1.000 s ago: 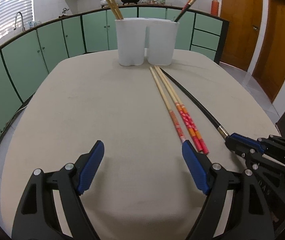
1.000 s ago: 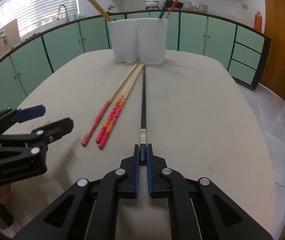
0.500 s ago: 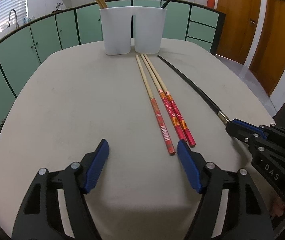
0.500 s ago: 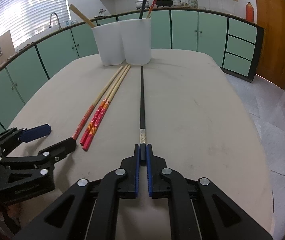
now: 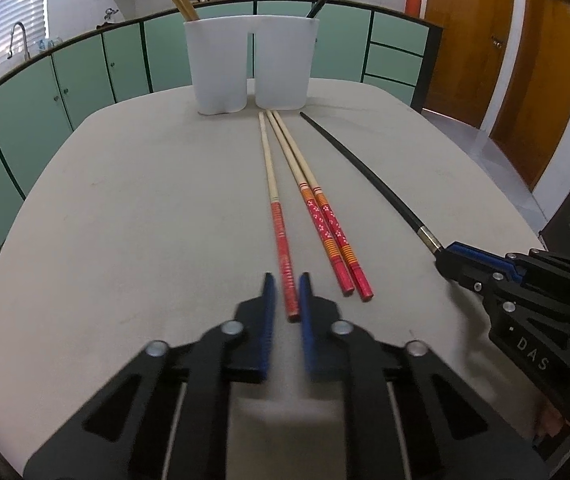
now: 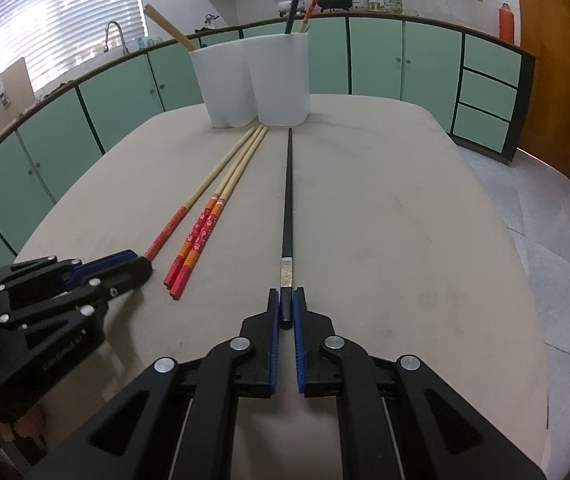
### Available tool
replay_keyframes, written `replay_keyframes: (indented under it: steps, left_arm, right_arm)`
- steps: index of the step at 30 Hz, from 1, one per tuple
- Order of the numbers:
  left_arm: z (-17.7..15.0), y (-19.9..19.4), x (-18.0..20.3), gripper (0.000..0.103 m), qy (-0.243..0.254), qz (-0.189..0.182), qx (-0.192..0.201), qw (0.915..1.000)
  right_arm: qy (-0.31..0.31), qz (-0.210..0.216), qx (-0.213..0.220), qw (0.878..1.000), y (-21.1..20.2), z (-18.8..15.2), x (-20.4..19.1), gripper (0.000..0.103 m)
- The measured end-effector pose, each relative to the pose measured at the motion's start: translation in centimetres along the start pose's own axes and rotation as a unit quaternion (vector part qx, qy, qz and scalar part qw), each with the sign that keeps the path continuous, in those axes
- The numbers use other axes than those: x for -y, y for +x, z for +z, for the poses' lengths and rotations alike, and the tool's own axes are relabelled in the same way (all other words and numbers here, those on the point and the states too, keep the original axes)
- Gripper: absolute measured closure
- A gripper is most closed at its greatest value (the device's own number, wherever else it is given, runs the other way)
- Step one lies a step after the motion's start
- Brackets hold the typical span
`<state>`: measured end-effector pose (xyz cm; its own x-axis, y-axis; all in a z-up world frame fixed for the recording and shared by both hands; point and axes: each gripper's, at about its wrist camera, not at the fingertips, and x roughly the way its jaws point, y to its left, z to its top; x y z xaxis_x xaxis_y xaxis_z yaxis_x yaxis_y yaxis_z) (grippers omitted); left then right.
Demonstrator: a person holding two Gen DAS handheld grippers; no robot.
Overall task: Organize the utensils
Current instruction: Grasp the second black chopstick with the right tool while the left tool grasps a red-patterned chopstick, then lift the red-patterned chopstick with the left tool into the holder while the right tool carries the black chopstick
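Green cabinets (image 6: 377,60) line tiled walls; blinded window (image 6: 61,20) left, wooden doors (image 5: 469,40) right.

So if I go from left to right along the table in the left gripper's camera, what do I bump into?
left gripper closing around the plain red-handled chopstick → the pair of flowered red chopsticks → the black chopstick → the right gripper clamped on its end.

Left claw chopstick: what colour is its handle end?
Red handle, plain pale wood beyond it, lying between the left claw's blue pads. Shows best in the left wrist view.
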<state>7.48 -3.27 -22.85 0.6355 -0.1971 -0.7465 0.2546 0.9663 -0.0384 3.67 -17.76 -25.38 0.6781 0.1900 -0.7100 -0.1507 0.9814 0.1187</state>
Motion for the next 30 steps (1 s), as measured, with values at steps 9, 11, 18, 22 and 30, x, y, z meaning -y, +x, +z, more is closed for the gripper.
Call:
replay_keyframes:
  steps: [9, 11, 18, 22, 30]
  left_arm:
    - [-0.1, 0.1, -0.2, 0.096, -0.004, -0.003, 0.002, 1.0]
    - [-0.1, 0.0, -0.2, 0.096, -0.006, -0.003, 0.002, 1.0]
    - [0.6, -1.0, -0.6, 0.098, -0.007, -0.006, -0.005, 0.9999]
    - [1.8, -2.8, -0.9, 0.098, 0.006, 0.001, 0.01, 0.9999]
    - [5.2, -7.2, -1.2, 0.098, 0.016, 0.011, 0.06, 0.998]
  right_arm:
    - [-0.012, -0.01, 0.003, 1.0, 0.0, -0.4, -0.3, 0.093]
    - [-0.014, -0.01, 0.004, 1.0, 0.0, -0.4, -0.3, 0.096]
    - [-0.014, -0.001, 0.01, 1.0, -1.3, 0.2, 0.0, 0.097]
    - [-0.019, 0.003, 0.031, 0.999, -3.2, 1.3, 0.2, 0.097]
    - [-0.03, 0.003, 0.079, 0.996, -7.1, 4.6, 0.5, 0.097]
